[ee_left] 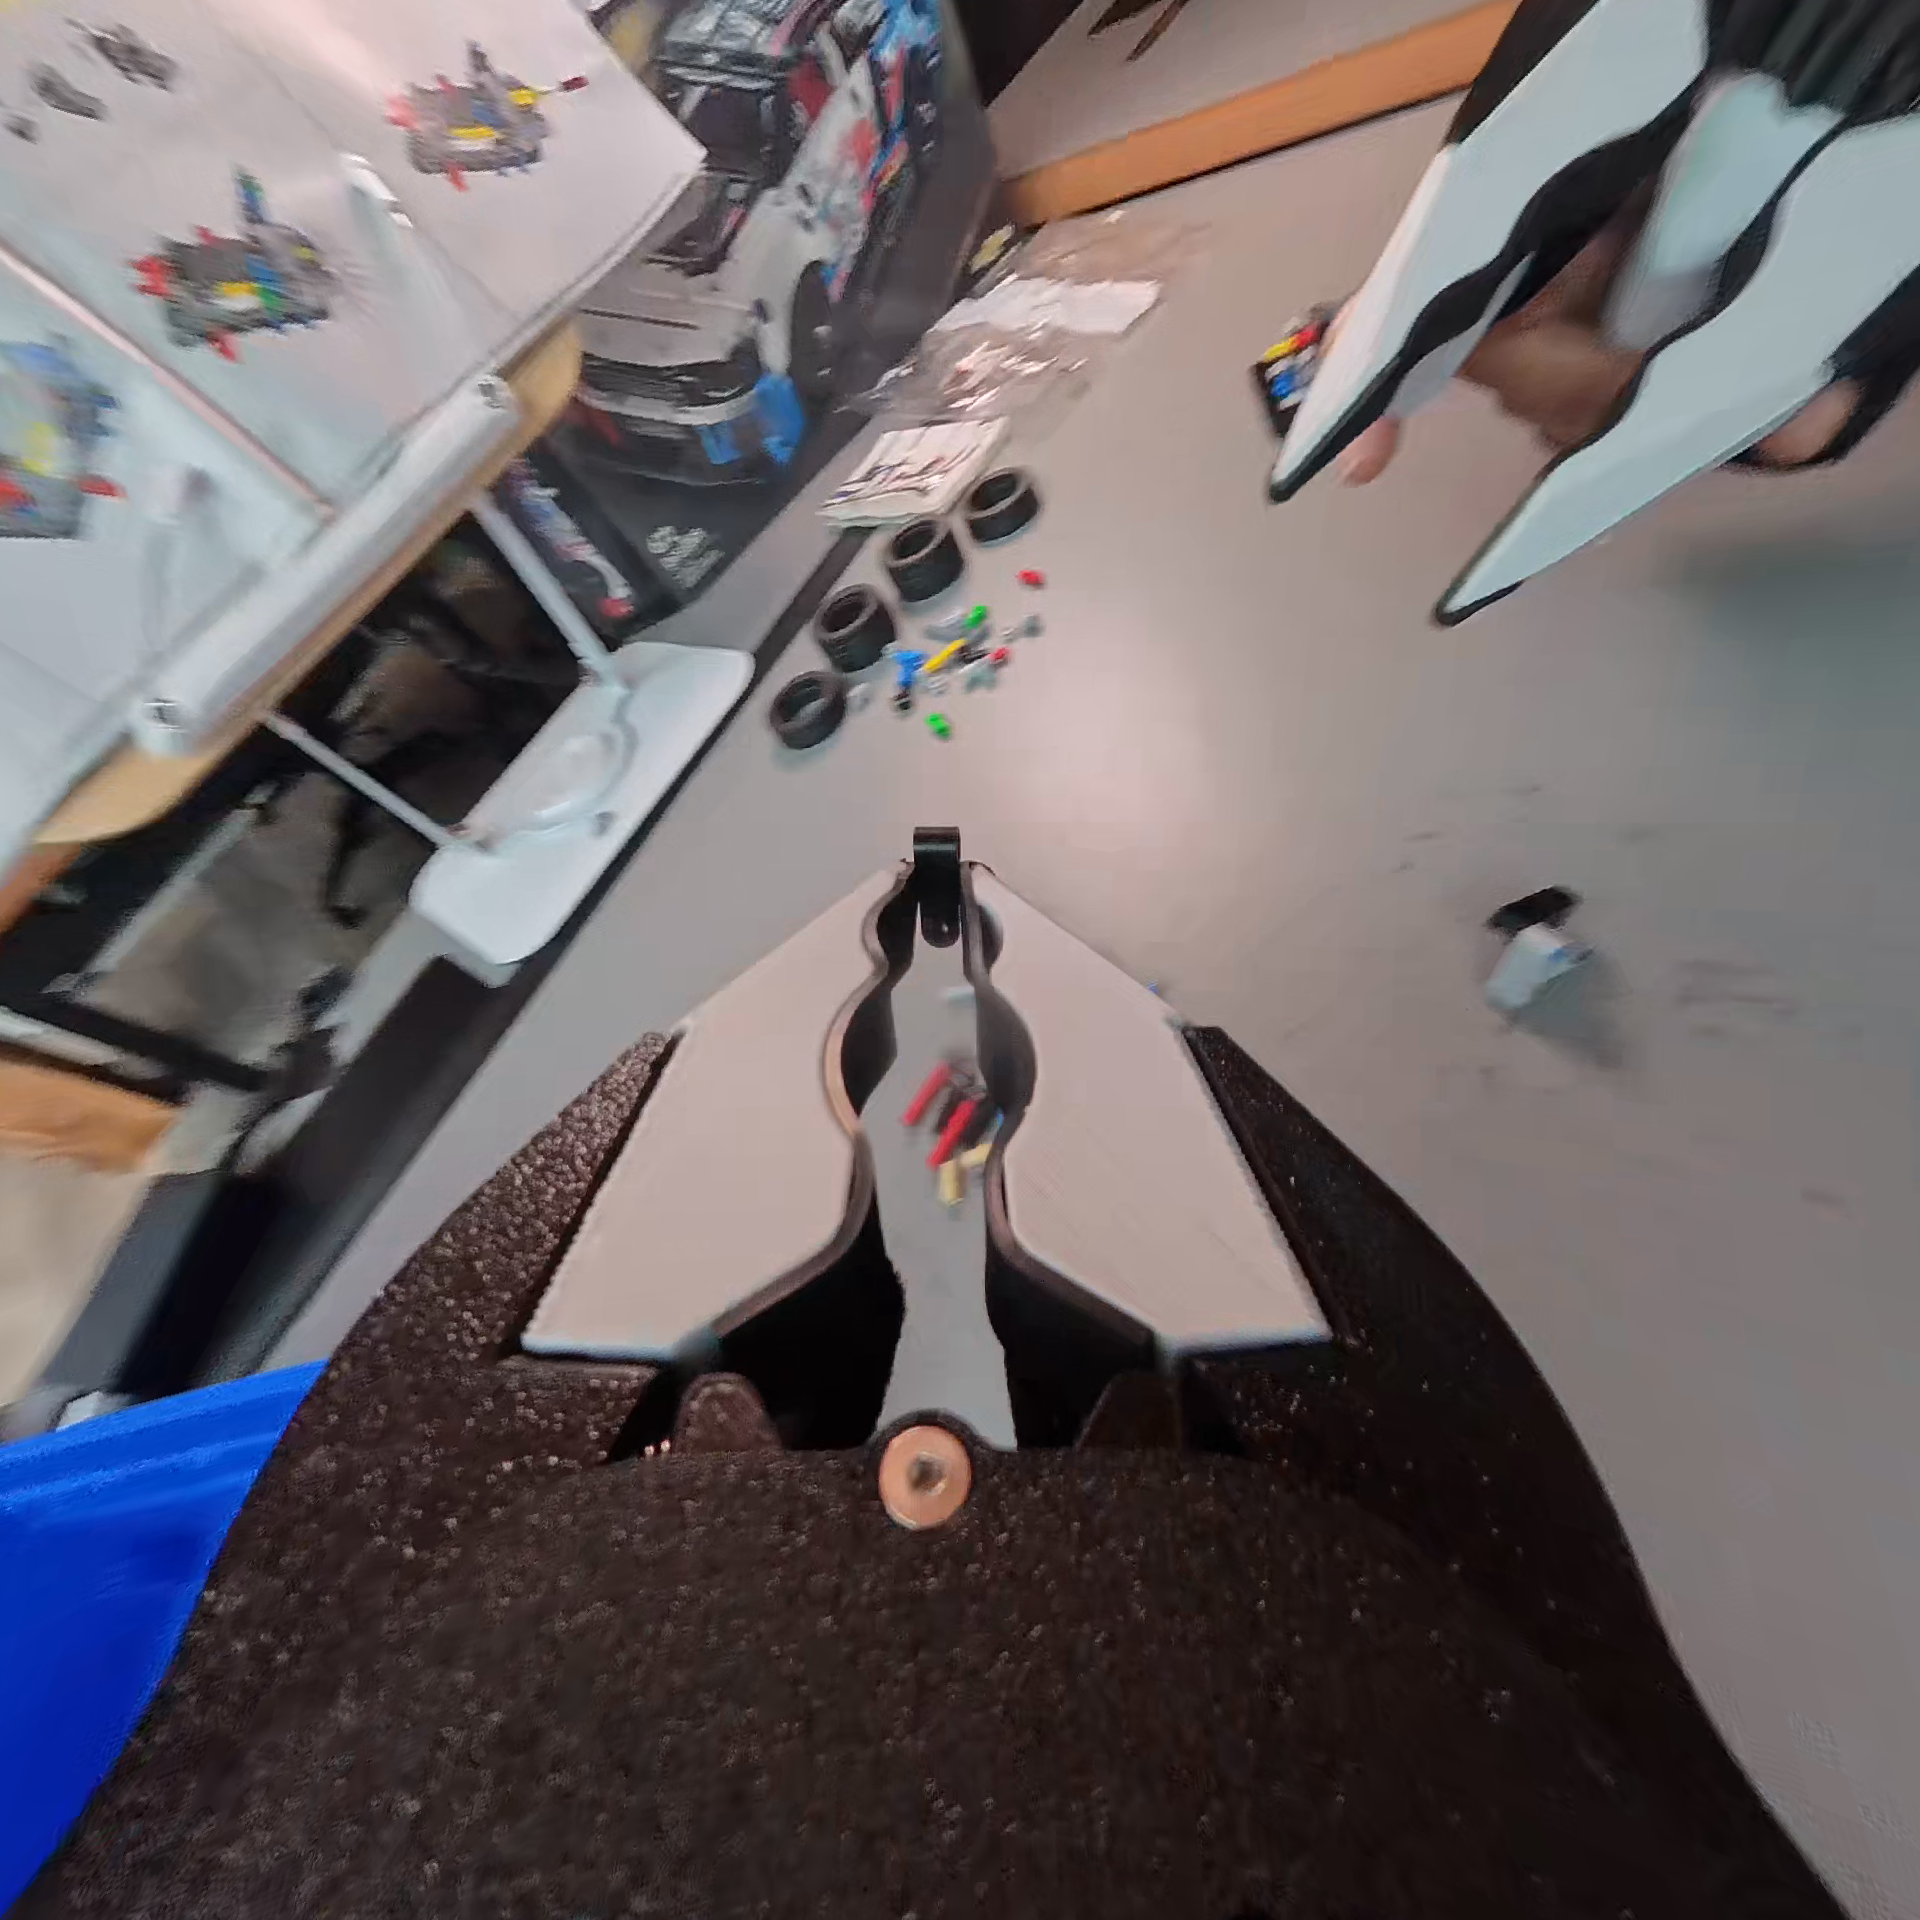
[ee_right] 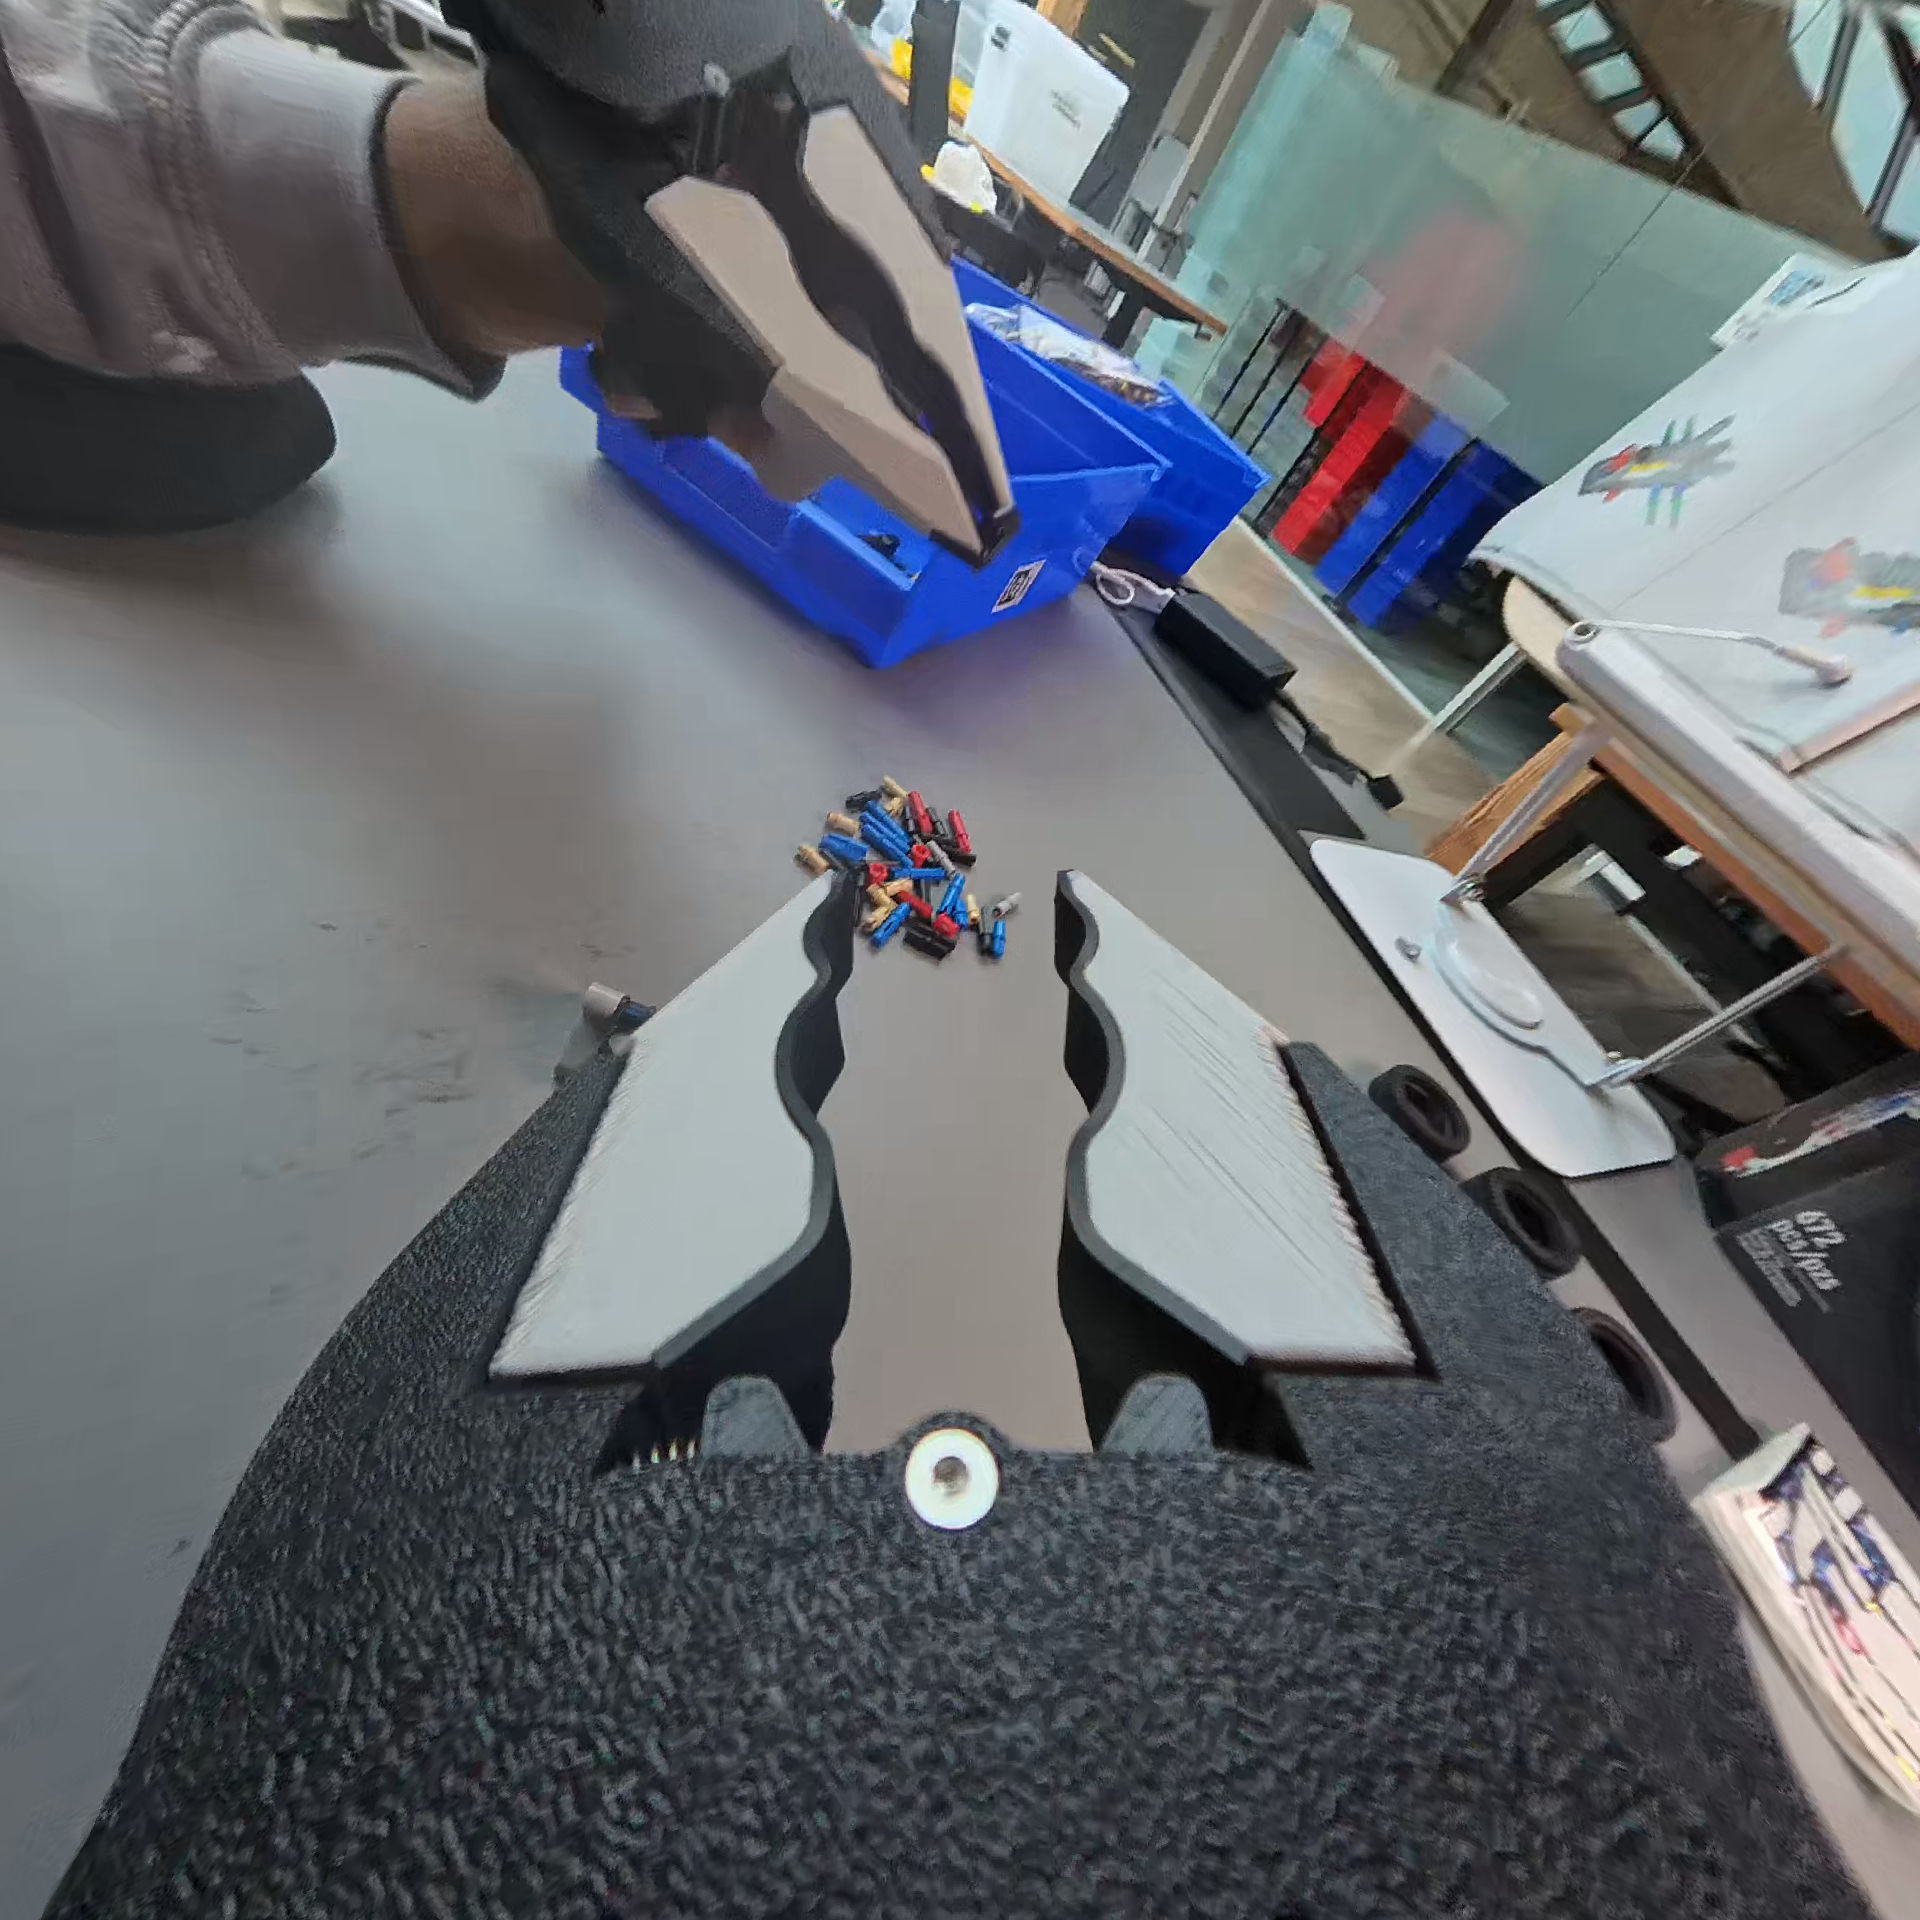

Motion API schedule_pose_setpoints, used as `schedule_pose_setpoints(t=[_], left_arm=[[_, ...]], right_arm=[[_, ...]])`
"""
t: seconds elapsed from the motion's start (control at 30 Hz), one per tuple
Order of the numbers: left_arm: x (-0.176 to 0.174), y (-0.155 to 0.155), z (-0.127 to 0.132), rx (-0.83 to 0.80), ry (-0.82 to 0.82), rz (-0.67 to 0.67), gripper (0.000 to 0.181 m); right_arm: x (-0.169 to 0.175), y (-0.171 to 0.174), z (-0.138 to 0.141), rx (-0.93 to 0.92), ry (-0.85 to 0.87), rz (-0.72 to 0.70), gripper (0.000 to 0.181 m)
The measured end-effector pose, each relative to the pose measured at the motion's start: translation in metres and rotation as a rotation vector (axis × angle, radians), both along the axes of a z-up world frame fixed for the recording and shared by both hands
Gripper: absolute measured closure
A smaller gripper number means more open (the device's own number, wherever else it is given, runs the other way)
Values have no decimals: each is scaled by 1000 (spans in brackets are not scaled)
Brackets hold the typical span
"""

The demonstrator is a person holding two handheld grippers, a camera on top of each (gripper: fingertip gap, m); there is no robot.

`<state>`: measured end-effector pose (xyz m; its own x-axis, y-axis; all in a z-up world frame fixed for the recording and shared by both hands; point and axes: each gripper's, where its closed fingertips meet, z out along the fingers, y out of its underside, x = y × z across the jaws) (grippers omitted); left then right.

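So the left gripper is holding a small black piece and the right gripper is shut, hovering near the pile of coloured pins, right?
Not quite. The right gripper is open, as the right wrist view shows, near the pile of coloured pins. The left gripper does hold a small black piece.

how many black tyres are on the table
4, in a diagonal row along the table's far edge in the left wrist view: tyre, tyre, tyre, tyre, beside the loose coloured pieces. None looks hidden there.
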<state>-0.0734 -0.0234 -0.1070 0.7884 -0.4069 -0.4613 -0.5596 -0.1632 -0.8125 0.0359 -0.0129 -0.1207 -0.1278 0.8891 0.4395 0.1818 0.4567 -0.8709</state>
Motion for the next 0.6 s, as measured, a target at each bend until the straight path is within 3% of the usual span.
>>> schedule_pose_setpoints(t=[0.17, 0.37, 0.6], left_arm=[[-74, 2, 1, 43, 276, 286, 174], [-150, -13, -8, -72, 241, 548, 173], [-182, -25, -17, -118, 245, 634, 173]], right_arm=[[-3, -9, -41, -14, -190, 42, 138], [-2, -25, -62, -27, -294, 105, 138], [-2, -26, -66, -25, -311, 106, 139]])
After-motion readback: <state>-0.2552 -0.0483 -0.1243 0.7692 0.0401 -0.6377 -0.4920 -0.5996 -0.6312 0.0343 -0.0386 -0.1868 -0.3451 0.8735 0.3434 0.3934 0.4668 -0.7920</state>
